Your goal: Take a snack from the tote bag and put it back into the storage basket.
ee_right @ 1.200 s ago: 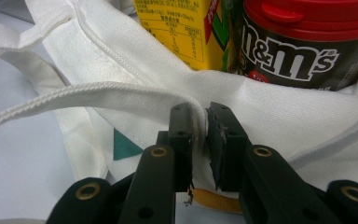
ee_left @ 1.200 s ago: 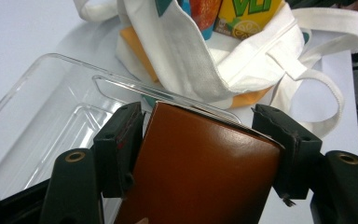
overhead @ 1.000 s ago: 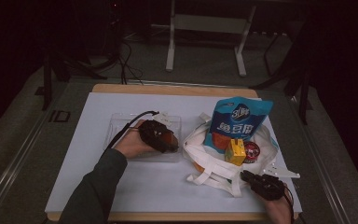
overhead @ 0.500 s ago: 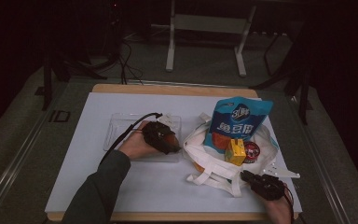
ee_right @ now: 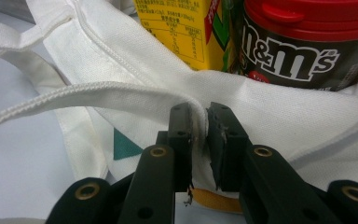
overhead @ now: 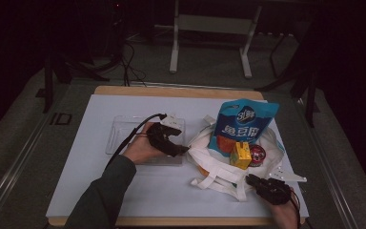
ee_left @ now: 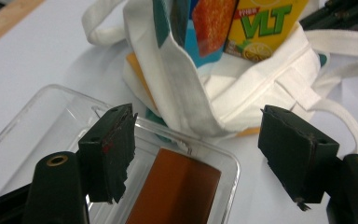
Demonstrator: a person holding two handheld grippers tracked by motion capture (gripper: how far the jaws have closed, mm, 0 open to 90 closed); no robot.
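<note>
Two labels: VLT carton (ee_left: 261,25), m&m's tub (ee_right: 303,46).

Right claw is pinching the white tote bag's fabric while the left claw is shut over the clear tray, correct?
Not quite. In the left gripper view the left claw is open, jaws wide apart over the clear tray. The right claw does pinch the white tote bag.

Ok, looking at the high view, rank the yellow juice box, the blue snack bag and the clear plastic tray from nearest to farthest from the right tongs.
From the right tongs, at the table's near right corner:
1. Yellow juice box, just beyond, standing in the white tote bag.
2. Blue snack bag, farther back, upright in the same bag.
3. Clear plastic tray, far across to the left, under the left tongs.
</note>
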